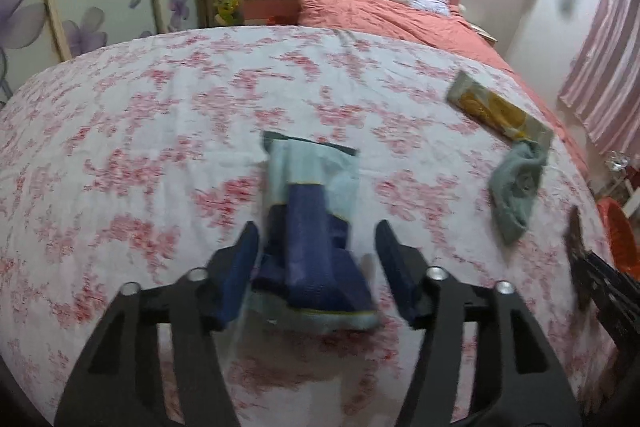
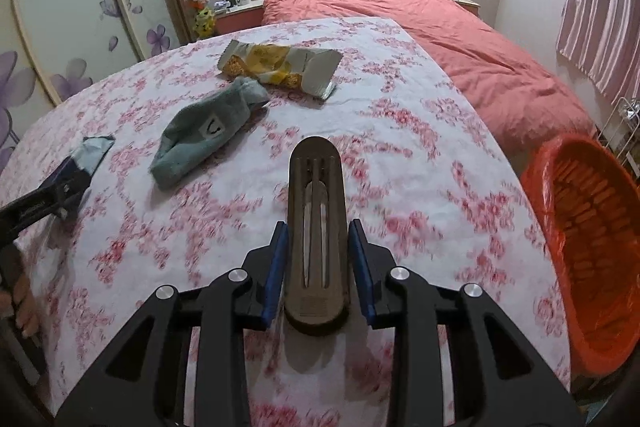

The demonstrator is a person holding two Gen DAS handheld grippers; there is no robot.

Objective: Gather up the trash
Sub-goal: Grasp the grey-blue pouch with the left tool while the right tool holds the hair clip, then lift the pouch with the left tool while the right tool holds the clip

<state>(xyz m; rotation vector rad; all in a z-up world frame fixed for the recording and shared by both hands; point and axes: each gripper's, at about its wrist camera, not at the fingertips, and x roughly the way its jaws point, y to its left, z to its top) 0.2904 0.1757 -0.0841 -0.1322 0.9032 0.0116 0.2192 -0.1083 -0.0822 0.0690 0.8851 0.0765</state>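
two wrappers, a sock and a brown piece on the floral sheet

the blue and pale wrapper (image 1: 316,235) lies on the pink-flowered sheet (image 1: 140,147), between the blue pads of the left gripper (image 1: 316,267). its left pad sits against the wrapper's edge while the right pad stands off with a gap, so the jaws are spread and not clamped. the view is blurred.

the right gripper (image 2: 320,267) has its pads (image 2: 276,267) pressed on both sides of a brown slotted plastic piece (image 2: 318,227), holding it above the sheet (image 2: 420,155).

farther up the sheet lies a yellow and white snack wrapper (image 2: 280,69), and a grey-green sock (image 2: 204,131) touches its near edge. an orange basket (image 2: 584,227) stands off the bed's right side. a coral duvet (image 2: 460,43) covers the far end of the bed.
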